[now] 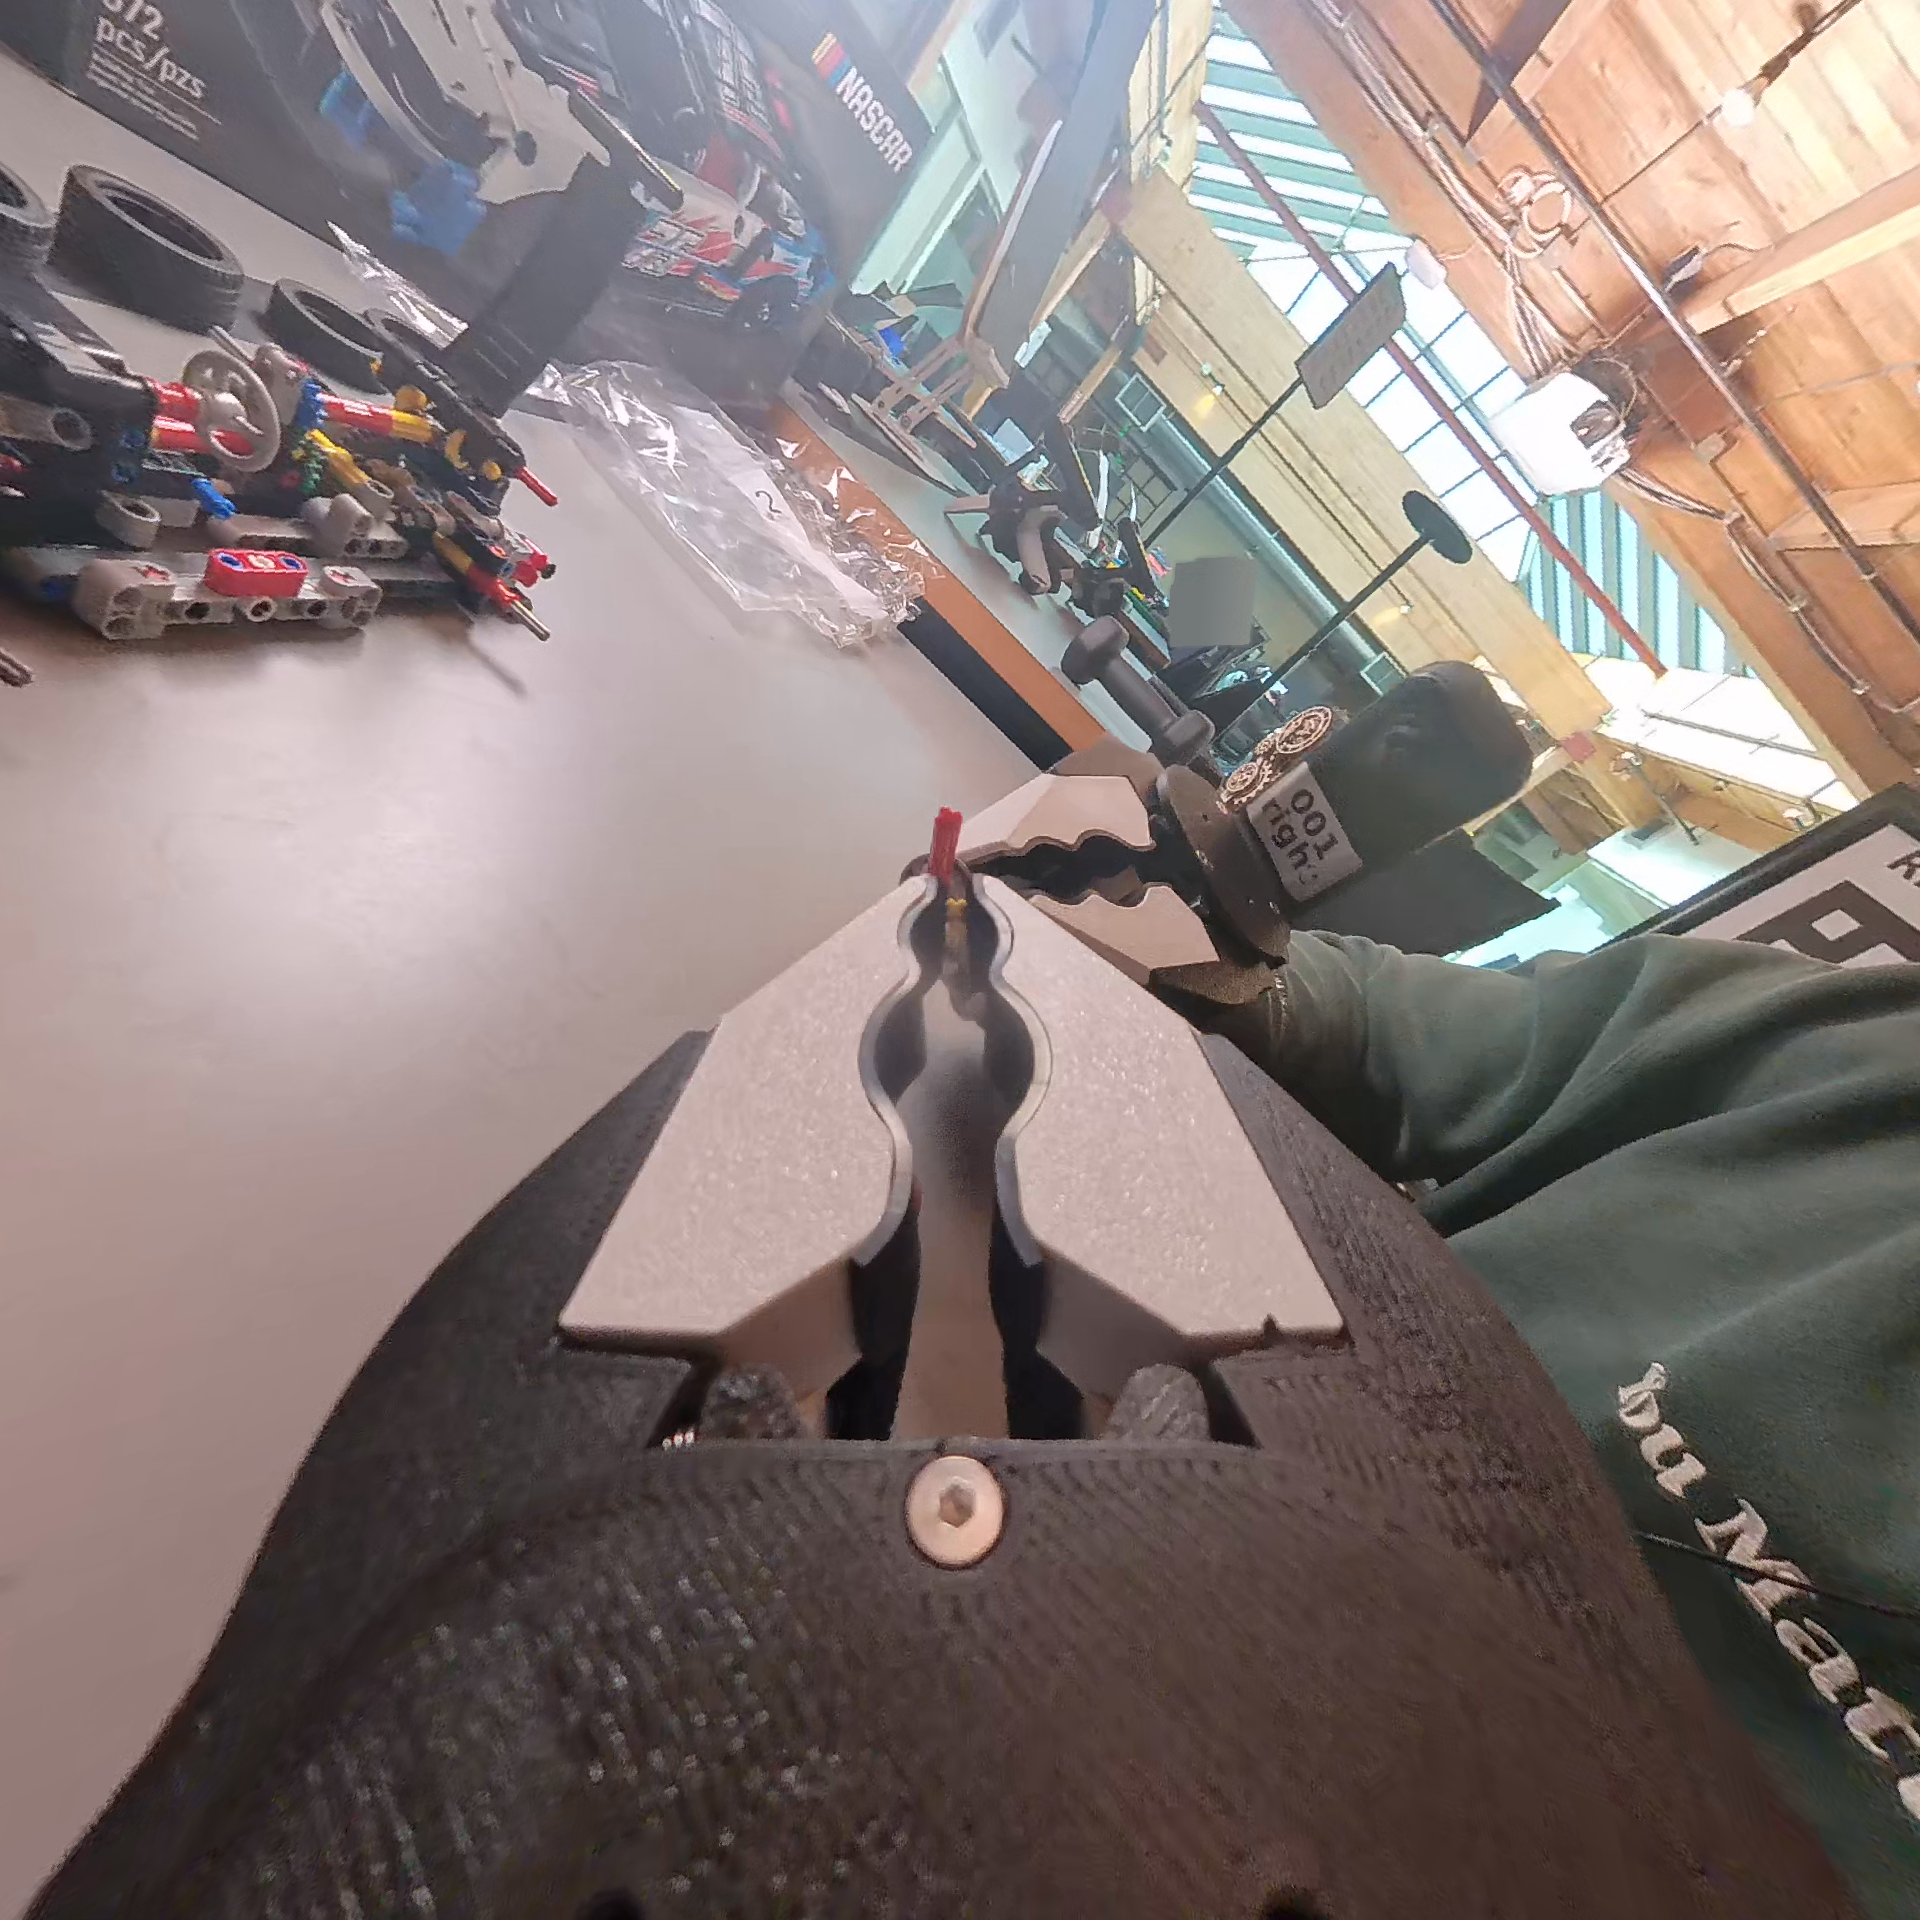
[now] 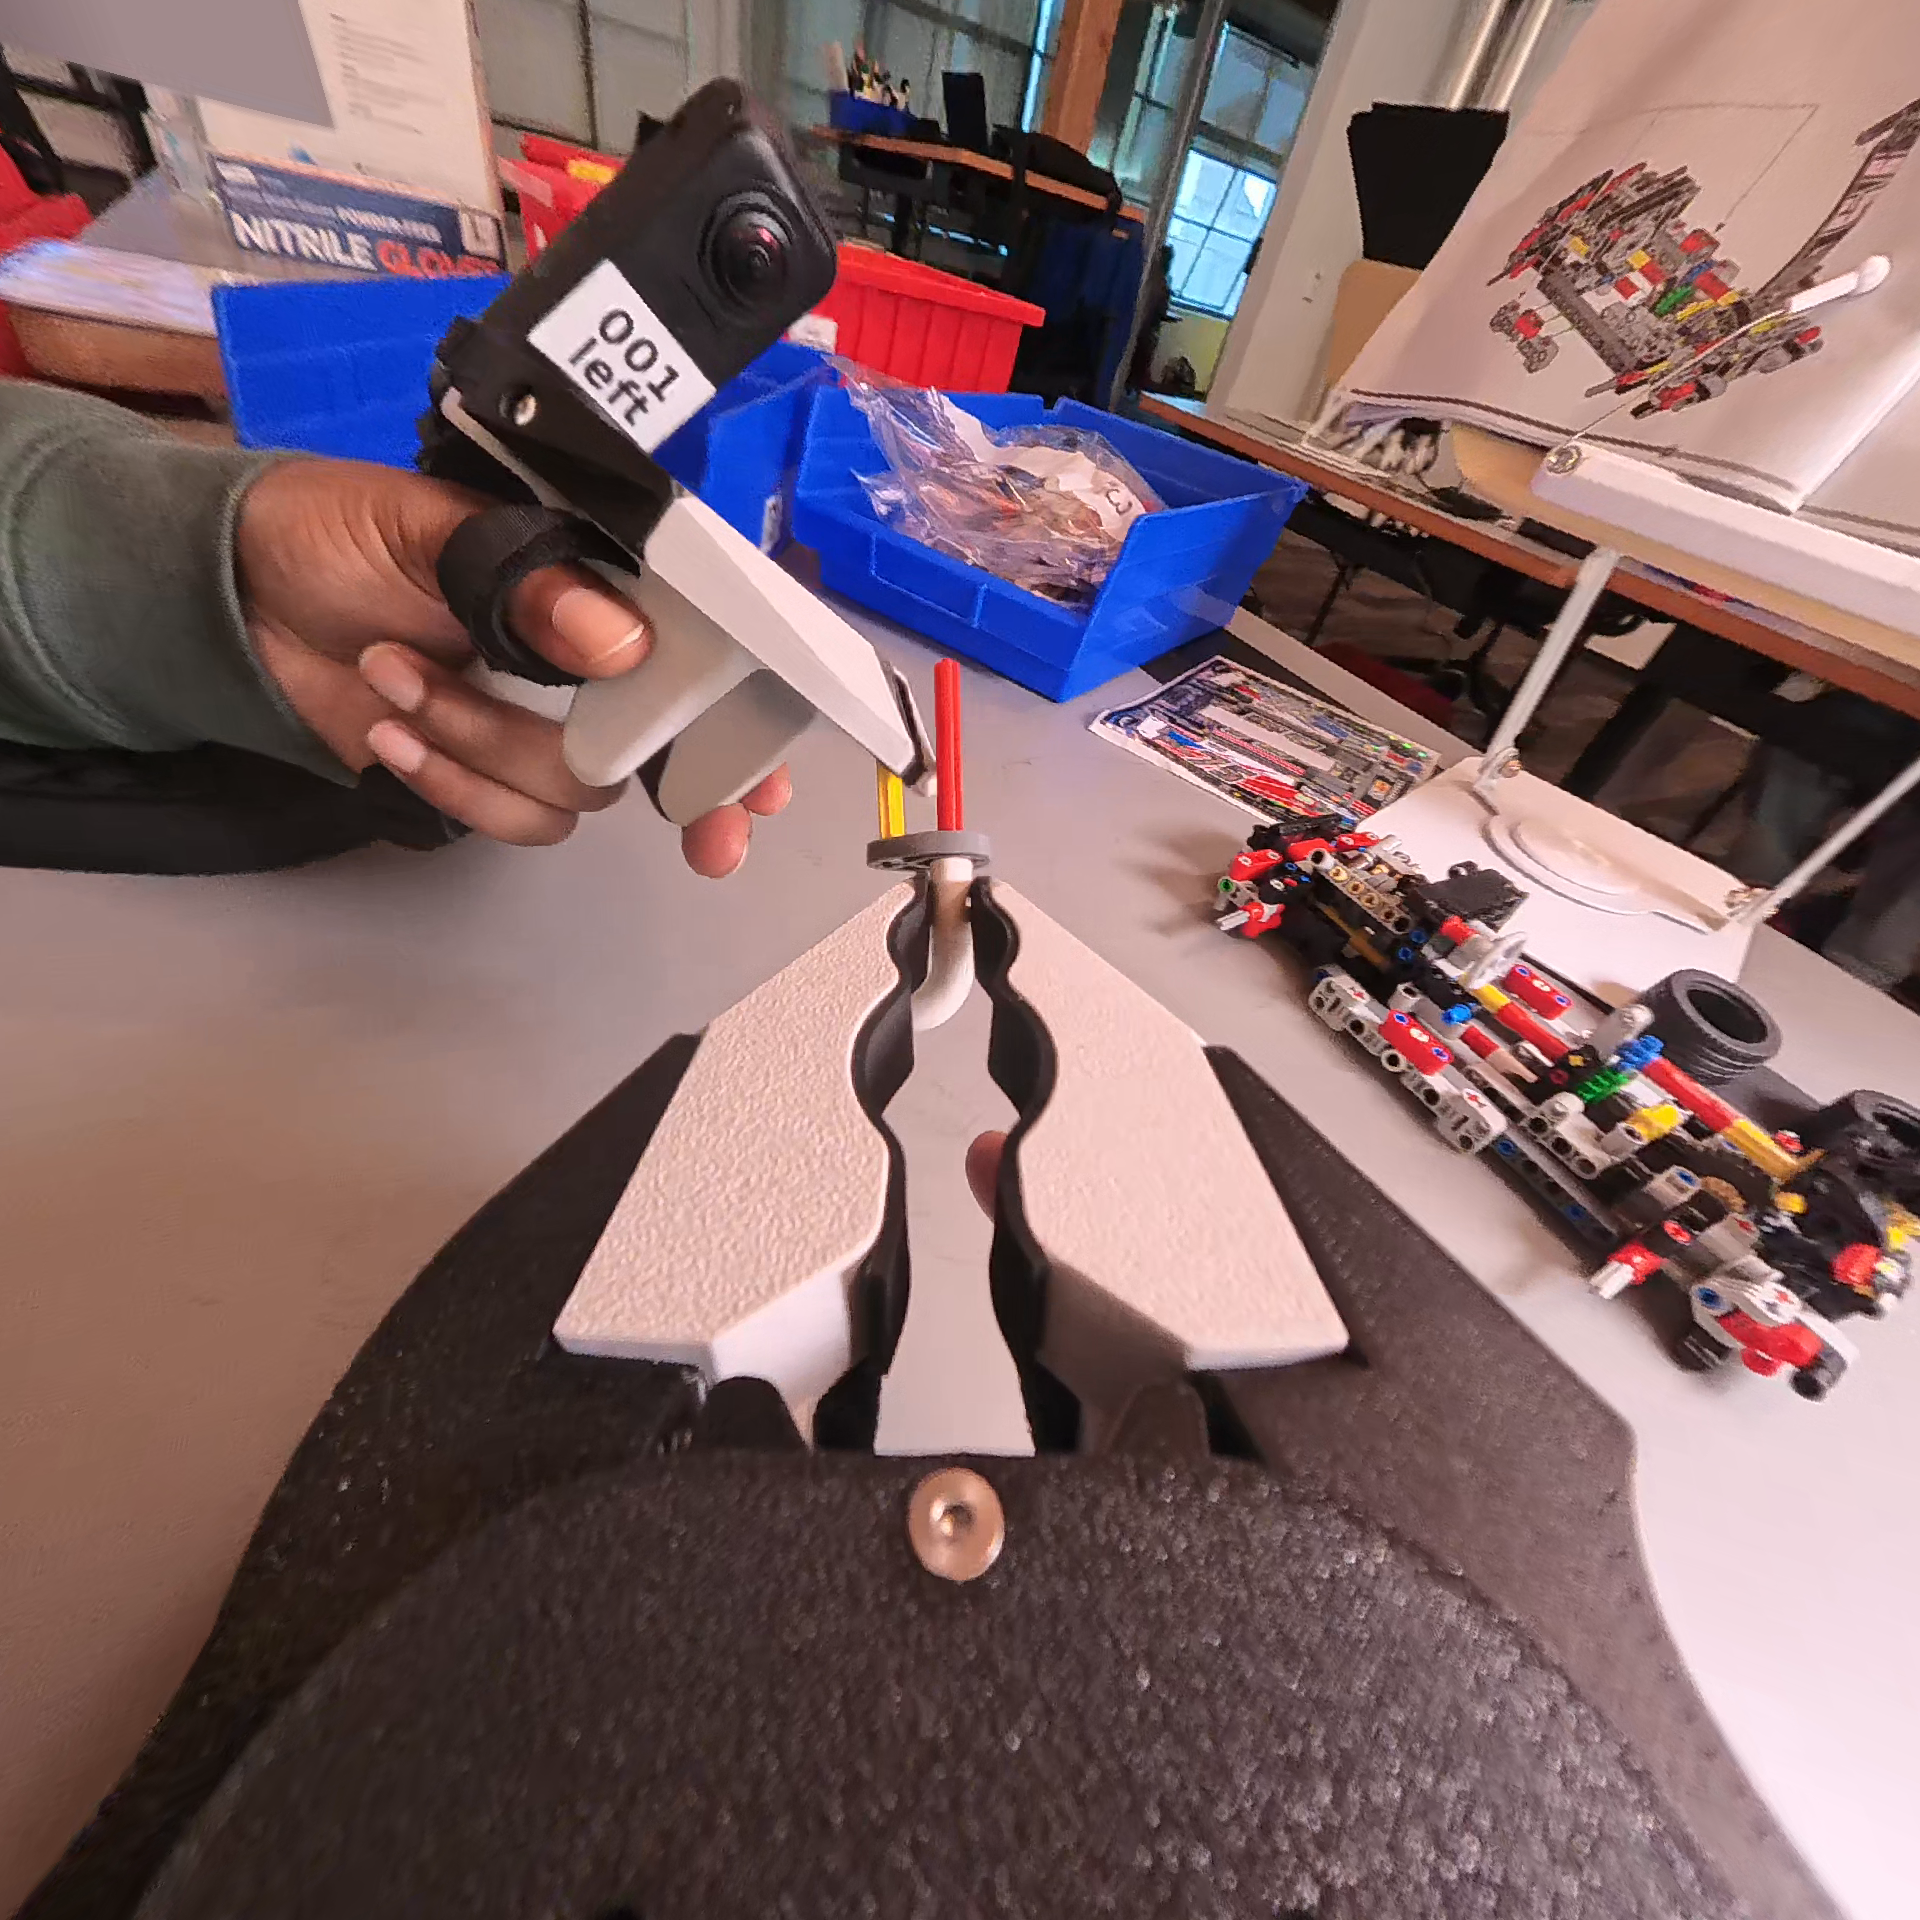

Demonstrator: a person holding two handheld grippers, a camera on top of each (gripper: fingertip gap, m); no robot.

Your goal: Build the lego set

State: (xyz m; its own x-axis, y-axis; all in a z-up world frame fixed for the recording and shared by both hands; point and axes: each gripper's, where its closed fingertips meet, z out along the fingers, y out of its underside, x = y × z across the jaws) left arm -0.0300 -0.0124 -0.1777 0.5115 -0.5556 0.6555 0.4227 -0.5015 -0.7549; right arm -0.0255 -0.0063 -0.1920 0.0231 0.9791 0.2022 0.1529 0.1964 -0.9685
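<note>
Right hand-held gripper [image 2: 943, 904] clamps white piece [image 2: 943, 977] under grey link [image 2: 928, 847] carrying red axle [image 2: 947, 743]. Left hand-held gripper [image 2: 914, 764] pinches yellow axle [image 2: 889, 802] at link, above counter [image 2: 312, 1039]. Risk: skewed push jams axle, or piece twists loose.

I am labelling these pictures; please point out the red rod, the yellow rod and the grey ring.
red rod [image 2: 947, 743]: right wrist view, mid-shaft
yellow rod [image 2: 890, 805]: right wrist view, visible shaft
grey ring [image 2: 928, 847]: right wrist view, front rim

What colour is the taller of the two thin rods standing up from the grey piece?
Red; the taller rod shows best in the right wrist view.
</note>
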